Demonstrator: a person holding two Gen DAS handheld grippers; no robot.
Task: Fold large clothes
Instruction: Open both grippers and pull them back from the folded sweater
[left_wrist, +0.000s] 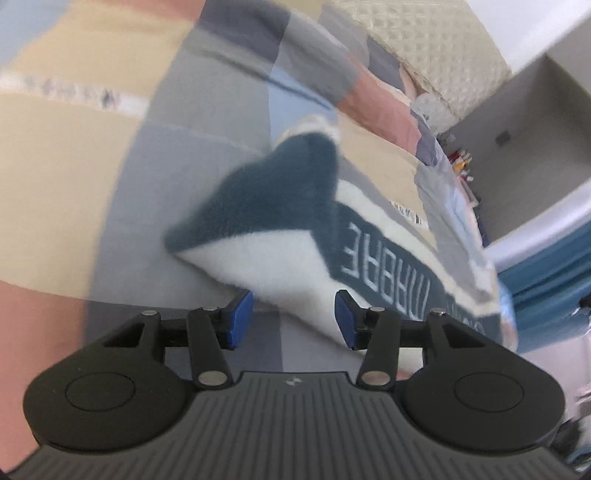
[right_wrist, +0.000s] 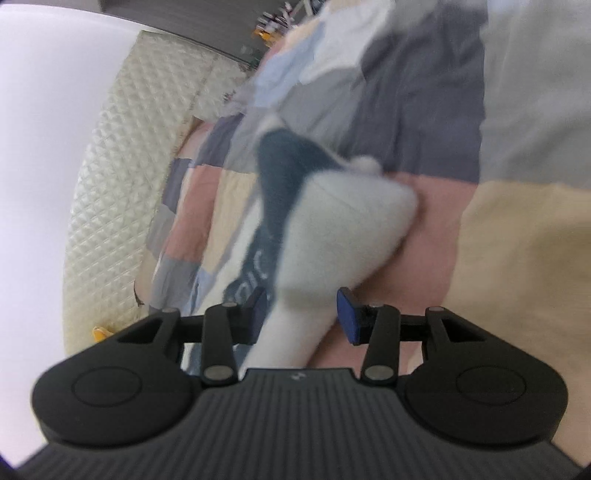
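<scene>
A fleecy dark teal and white garment (left_wrist: 280, 229) with white lettering lies on a patchwork bedspread (left_wrist: 110, 147). My left gripper (left_wrist: 293, 319) is open, its blue pads (left_wrist: 240, 317) standing either side of the garment's white edge. In the right wrist view the same garment (right_wrist: 332, 221) shows a white sleeve or corner running between the fingers of my right gripper (right_wrist: 301, 315), which is open. Both views are motion-blurred.
A cream quilted headboard (left_wrist: 436, 48) (right_wrist: 122, 177) stands at the bed's far end. Grey wall and shelf with small colourful items (left_wrist: 461, 158) lie beyond. A blue curtain or fabric (left_wrist: 554, 266) hangs at the right.
</scene>
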